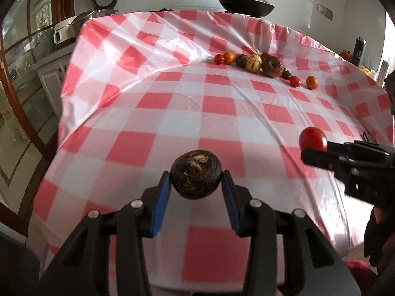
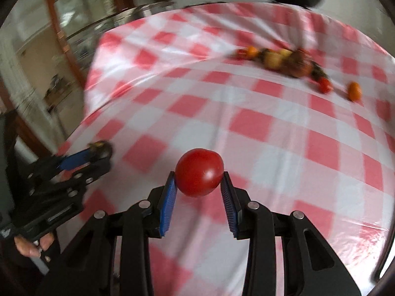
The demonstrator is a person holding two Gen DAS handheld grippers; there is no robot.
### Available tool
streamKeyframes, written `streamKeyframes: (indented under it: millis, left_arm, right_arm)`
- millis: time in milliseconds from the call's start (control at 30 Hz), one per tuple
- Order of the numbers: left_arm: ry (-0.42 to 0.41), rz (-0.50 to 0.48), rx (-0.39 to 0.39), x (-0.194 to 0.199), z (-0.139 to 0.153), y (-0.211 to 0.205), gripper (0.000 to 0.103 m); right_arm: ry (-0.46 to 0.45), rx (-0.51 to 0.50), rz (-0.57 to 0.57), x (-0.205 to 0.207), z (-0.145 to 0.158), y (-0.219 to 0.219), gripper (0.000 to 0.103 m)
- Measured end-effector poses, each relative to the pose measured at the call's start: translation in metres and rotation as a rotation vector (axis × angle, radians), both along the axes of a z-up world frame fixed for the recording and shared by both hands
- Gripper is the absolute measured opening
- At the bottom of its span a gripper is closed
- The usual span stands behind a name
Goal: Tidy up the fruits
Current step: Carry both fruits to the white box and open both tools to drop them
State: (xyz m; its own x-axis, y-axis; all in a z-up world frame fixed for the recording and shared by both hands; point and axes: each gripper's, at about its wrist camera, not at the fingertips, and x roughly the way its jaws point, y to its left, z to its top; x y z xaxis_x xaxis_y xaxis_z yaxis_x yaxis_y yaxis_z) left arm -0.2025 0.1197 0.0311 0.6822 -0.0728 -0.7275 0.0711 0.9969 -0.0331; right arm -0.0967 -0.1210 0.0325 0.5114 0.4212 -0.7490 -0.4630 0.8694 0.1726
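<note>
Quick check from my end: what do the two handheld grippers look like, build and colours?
Both match. The left gripper and right gripper have black plastic linkage arms with round silver pivot pins, and each finger carries a ribbed blue pad. No cables show. The hand behind the left one grips a black handle body, with a dark sleeve behind it.

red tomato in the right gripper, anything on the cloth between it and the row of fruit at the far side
Nothing: in the right wrist view only bare checked tablecloth lies between the red tomato and the row of fruit.
</note>
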Motion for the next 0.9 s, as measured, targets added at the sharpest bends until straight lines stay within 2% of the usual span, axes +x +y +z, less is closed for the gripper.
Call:
streamKeyframes:
  millis: [300, 467, 633, 733, 900]
  left_arm:
    - [-0.022, 0.092, -0.016, -0.051, 0.0, 0.059, 0.042]
    - [-0.042, 0.184, -0.043, -0.087, 0.001, 0.103, 0.042]
    - [-0.048, 0.291, -0.028, -0.129, -0.007, 0.144, 0.042]
    - [-0.019, 0.369, -0.029, -0.15, -0.022, 0.171, 0.042]
    - [0.064, 0.48, -0.068, -0.177, -0.058, 0.21, 0.042]
  right_arm:
    - [-0.034, -0.004, 0.272, -0.053, 0.006, 0.072, 0.037]
    - [-0.043, -0.018, 0.422, -0.081, 0.007, 0.111, 0.037]
    - [-0.042, -0.042, 0.583, -0.114, 0.004, 0.149, 0.037]
    - [0.001, -0.039, 0.704, -0.133, -0.005, 0.176, 0.037]
    - [0.118, -0.054, 0.813, -0.147, -0.036, 0.211, 0.038]
